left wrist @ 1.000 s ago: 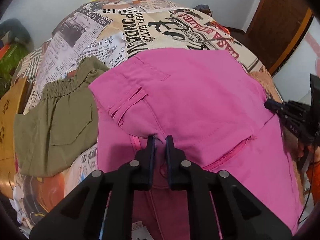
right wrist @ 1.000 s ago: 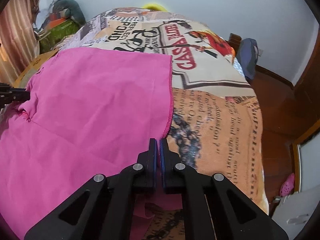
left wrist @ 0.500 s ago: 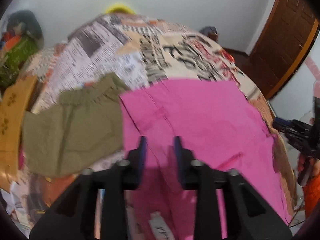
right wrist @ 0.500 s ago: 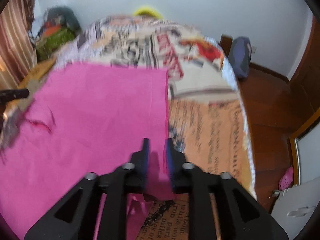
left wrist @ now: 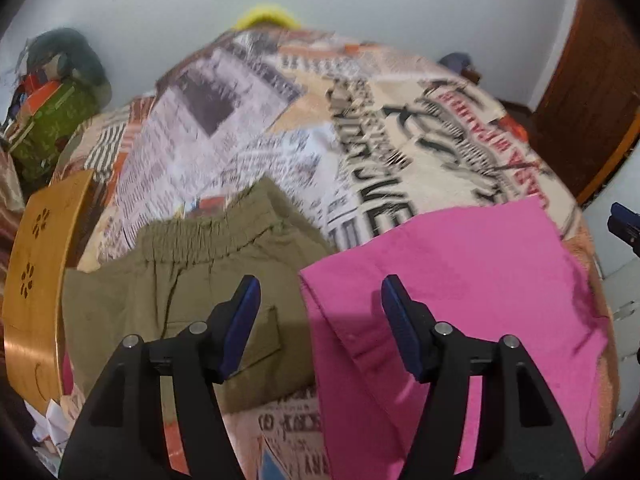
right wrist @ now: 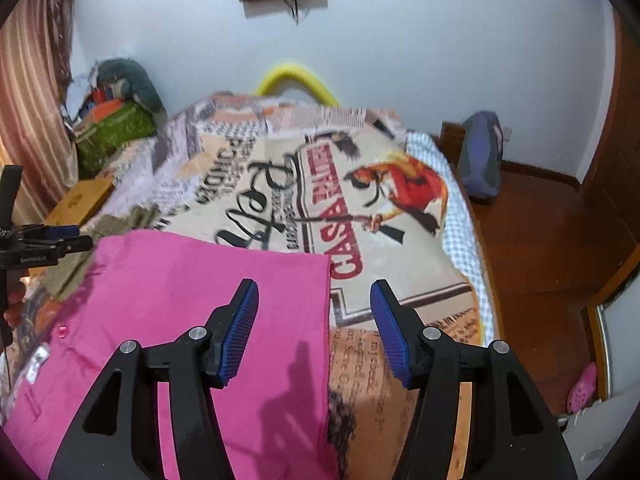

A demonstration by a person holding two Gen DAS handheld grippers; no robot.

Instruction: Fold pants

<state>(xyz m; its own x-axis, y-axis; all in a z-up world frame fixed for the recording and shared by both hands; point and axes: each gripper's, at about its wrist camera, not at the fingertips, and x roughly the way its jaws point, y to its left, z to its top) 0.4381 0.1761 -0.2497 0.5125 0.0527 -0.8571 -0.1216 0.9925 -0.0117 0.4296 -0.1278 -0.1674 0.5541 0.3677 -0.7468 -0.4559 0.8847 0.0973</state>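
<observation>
Pink pants [left wrist: 452, 288] lie flat on the printed bedspread [left wrist: 248, 128]; they also show in the right wrist view [right wrist: 192, 304]. My left gripper [left wrist: 318, 312] is open and empty, raised above the pants' left edge. My right gripper [right wrist: 314, 316] is open and empty, raised above the pants' right edge. The left gripper shows at the left of the right wrist view [right wrist: 44, 244]. The right gripper's tip shows at the right edge of the left wrist view [left wrist: 624, 228].
Folded olive pants [left wrist: 180, 292] lie left of the pink pair. A wooden board [left wrist: 36, 280] stands at the bed's left edge. A green box [right wrist: 112, 136] with clutter sits at the far left. A blue bag [right wrist: 480, 156] sits on the wooden floor at right.
Both grippers were shut on the pink pants one second ago; they have opened, let go and lifted back. The pants now lie flat on the bed.
</observation>
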